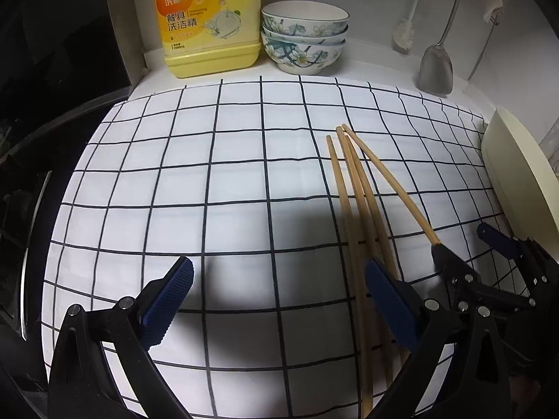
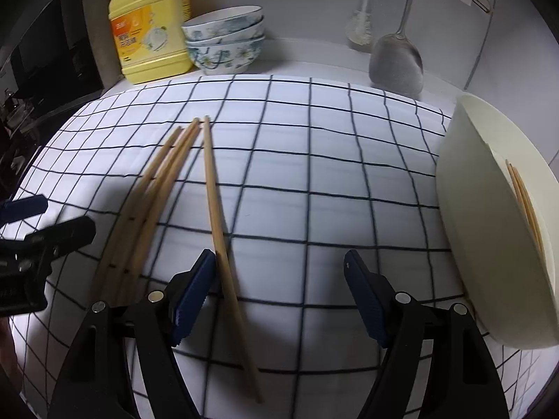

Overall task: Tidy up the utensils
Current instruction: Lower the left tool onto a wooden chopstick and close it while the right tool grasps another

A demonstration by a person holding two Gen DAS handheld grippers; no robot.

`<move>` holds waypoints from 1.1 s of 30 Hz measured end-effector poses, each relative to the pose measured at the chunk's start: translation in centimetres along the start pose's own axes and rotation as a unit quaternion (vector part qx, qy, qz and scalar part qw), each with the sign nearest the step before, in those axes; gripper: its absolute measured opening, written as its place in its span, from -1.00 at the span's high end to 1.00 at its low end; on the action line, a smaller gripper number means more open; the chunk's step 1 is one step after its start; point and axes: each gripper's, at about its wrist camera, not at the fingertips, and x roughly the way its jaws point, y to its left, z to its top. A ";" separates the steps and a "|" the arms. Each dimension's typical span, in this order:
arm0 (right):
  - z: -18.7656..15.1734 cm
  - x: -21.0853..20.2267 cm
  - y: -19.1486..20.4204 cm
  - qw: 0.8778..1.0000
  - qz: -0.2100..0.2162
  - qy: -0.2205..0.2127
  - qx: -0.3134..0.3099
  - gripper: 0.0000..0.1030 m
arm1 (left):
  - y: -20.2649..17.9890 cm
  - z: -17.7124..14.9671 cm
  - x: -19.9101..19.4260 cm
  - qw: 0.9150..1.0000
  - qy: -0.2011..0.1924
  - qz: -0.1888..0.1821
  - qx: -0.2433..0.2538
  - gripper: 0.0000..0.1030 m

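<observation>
Your left gripper [image 1: 279, 300] is spread wide w/ nothing between the pads, hanging over the checked cloth [image 1: 209, 174]; its right finger sits over the near ends of the bunched chopsticks [image 1: 353, 202], can't tell if it touches them. Your right gripper [image 2: 279, 293] is also wide apart, empty-handed; a single chopstick [image 2: 216, 209] runs just inside its left finger, touching or nearly so, can't tell which, but it isn't pinched. That stick lies apart from the other three [image 2: 153, 192], which stay close together to its left, far tips nearly meeting near the cloth's middle. In the right wrist view the left gripper's tip shows at the left edge beside that bunch. On the right edge of the cloth stands a cream tub [image 2: 482, 209], tilted in view, w/ a few more chopsticks [image 2: 524, 202] inside, leaning along its inner wall. Behind the cloth, by the wall: yellow detergent jug [image 1: 209, 24], a stack of three floral bowls [image 1: 304, 35] just beside it, then a white brush [image 1: 405, 35] and a metal spatula [image 1: 436, 66] hanging further right.
</observation>
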 end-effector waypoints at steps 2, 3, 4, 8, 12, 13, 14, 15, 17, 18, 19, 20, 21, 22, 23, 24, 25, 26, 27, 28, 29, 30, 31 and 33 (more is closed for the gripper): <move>0.0 0.0 -0.3 1.000 0.002 0.001 0.004 -0.39 | -0.2 -0.2 0.1 1.000 0.000 0.004 0.004 -0.88; 0.0 0.0 -0.5 1.000 0.004 0.001 0.006 -0.39 | -0.4 -0.4 0.2 1.000 -0.002 0.010 0.009 -0.88; -0.1 0.0 -0.6 1.000 0.006 0.001 0.006 -0.39 | -0.6 -0.5 0.2 1.000 -0.002 0.014 0.013 -0.88; -0.3 -0.2 -0.6 1.000 0.009 -0.002 0.004 -0.39 | -1.2 -0.8 0.6 1.000 0.003 0.017 0.021 -0.88; -0.3 -0.1 -0.9 1.000 0.014 -0.001 0.002 -0.39 | -1.6 -1.1 1.3 0.999 0.014 0.026 0.028 -0.88; -0.4 -0.1 -1.0 1.000 0.019 0.000 0.005 -0.39 | -1.6 -1.1 1.6 0.999 0.019 0.030 0.030 -0.89; -0.4 0.0 -1.2 1.000 0.022 0.000 0.009 -0.39 | -1.5 -1.1 1.6 0.999 0.018 0.030 0.030 -0.90; -0.4 0.0 -1.3 1.000 0.022 0.000 0.011 -0.39 | -1.4 -1.2 1.6 0.999 0.016 0.029 0.028 -0.90; -0.3 0.0 -1.2 1.000 0.021 0.000 0.011 -0.39 | -1.1 -1.1 1.7 0.999 0.019 0.028 0.021 -0.90; -0.3 0.0 -1.2 1.000 0.021 0.000 0.009 -0.39 | -0.9 -1.1 1.7 0.999 0.018 0.030 0.018 -0.90; -0.3 -0.1 -1.2 1.000 0.021 0.000 0.008 -0.39 | -0.6 -0.9 1.7 0.999 0.017 0.036 0.014 -0.90; -0.2 0.0 -1.1 1.000 0.023 0.000 0.008 -0.39 | -0.4 -0.8 1.7 0.999 0.017 0.040 0.012 -0.90; -0.1 0.0 -1.2 1.000 0.025 0.001 0.008 -0.39 | -0.2 -0.7 1.7 0.999 0.017 0.042 0.009 -0.90; -0.1 0.1 -1.2 1.000 0.026 0.001 0.008 -0.39 | 0.0 -0.6 1.8 0.999 0.018 0.042 0.008 -0.90; 0.0 0.1 -1.2 1.000 0.027 0.001 0.008 -0.39 | 0.3 -0.5 1.8 0.999 0.019 0.042 0.006 -0.90; 0.1 0.2 -1.1 1.000 0.028 0.002 0.006 -0.39 | 0.3 -0.4 2.0 0.999 0.020 0.042 0.004 -0.90; 0.2 0.3 -1.0 1.000 0.027 0.003 0.004 -0.39 | 0.5 -0.2 2.0 0.999 0.022 0.042 0.000 -0.90; 0.3 0.4 -1.0 1.000 0.028 0.004 0.001 -0.39 | 0.6 -0.1 2.1 0.999 0.023 0.043 -0.002 -0.90; 0.4 0.4 -0.8 1.000 0.027 0.005 -0.001 -0.39 | 0.7 0.0 2.2 0.999 0.024 0.045 -0.003 -0.90; 0.6 0.6 -0.7 1.000 0.027 0.006 -0.006 -0.39 | 0.8 0.2 2.3 0.999 0.027 0.047 -0.006 -0.90; 0.7 0.6 -0.6 1.000 0.027 0.006 -0.010 -0.39 | 0.9 0.4 2.4 0.998 0.029 0.047 -0.008 -0.90; 1.0 0.8 -0.5 0.999 0.027 0.005 -0.016 -0.39 | 0.9 0.6 2.5 0.998 0.033 0.047 -0.010 -0.90; 1.1 0.8 -0.4 0.999 0.029 0.005 -0.019 -0.39 | 0.8 0.9 2.7 0.998 0.035 0.048 -0.012 -0.90; 1.4 1.0 -0.2 0.999 0.034 0.006 -0.026 -0.39 | 0.6 1.3 3.0 0.998 0.037 0.048 -0.015 -0.90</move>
